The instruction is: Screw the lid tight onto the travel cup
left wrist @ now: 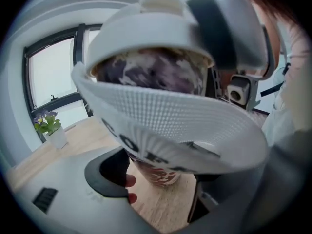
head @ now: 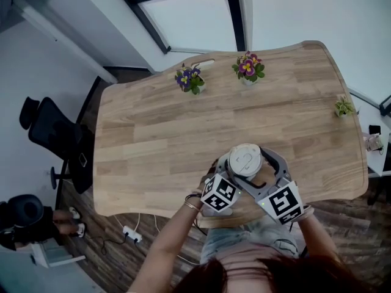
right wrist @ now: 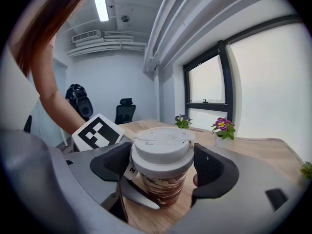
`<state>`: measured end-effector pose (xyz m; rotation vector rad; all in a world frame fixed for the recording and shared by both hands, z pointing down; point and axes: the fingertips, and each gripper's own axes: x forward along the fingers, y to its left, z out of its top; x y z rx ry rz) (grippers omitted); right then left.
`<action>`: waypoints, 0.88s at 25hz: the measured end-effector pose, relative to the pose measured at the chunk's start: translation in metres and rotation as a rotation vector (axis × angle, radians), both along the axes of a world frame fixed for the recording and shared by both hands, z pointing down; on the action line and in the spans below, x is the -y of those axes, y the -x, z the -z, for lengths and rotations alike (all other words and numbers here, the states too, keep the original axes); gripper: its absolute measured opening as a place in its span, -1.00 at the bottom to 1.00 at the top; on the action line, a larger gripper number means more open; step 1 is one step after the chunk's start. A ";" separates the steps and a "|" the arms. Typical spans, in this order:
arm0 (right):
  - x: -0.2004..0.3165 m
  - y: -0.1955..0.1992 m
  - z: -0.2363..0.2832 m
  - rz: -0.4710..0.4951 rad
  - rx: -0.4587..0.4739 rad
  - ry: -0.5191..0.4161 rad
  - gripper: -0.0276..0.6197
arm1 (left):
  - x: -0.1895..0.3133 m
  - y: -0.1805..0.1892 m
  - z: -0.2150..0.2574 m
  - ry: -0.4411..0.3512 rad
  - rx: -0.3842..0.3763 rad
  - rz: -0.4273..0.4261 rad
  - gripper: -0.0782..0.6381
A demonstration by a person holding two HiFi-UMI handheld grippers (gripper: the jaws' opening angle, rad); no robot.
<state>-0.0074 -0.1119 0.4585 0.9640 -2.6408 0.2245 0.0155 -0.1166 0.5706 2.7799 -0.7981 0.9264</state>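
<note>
The travel cup (right wrist: 163,191) has a brown patterned body, a white textured sleeve (left wrist: 161,121) and a white lid (head: 245,159). It stands near the front edge of the wooden table (head: 153,145). My right gripper (right wrist: 163,169) is shut on the lid (right wrist: 163,150), one dark pad on each side of its rim. My left gripper (left wrist: 161,179) is lower down, around the cup body; the sleeve hides where it touches. In the head view the left gripper (head: 235,172) and the right gripper (head: 256,166) meet at the cup from the near side.
Two potted flowers (head: 189,78) (head: 247,67) stand at the table's far edge, and a small green plant (head: 344,107) sits at the right edge. A black office chair (head: 52,133) is to the left of the table. Windows run behind the table.
</note>
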 end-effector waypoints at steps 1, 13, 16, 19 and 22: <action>-0.002 0.000 -0.001 0.047 -0.008 0.015 0.26 | -0.001 0.000 0.000 0.005 0.001 -0.017 0.20; -0.003 -0.003 0.001 0.141 -0.047 -0.004 0.25 | -0.003 -0.001 -0.004 0.032 0.036 -0.086 0.20; -0.004 -0.005 0.002 0.038 -0.038 -0.034 0.24 | -0.002 -0.002 -0.004 0.011 0.054 -0.048 0.21; -0.005 -0.005 0.000 0.030 -0.035 -0.039 0.24 | -0.001 -0.002 -0.006 0.004 0.055 -0.029 0.21; -0.006 -0.003 -0.004 0.131 -0.034 0.037 0.25 | -0.002 -0.003 -0.007 0.013 0.051 -0.070 0.21</action>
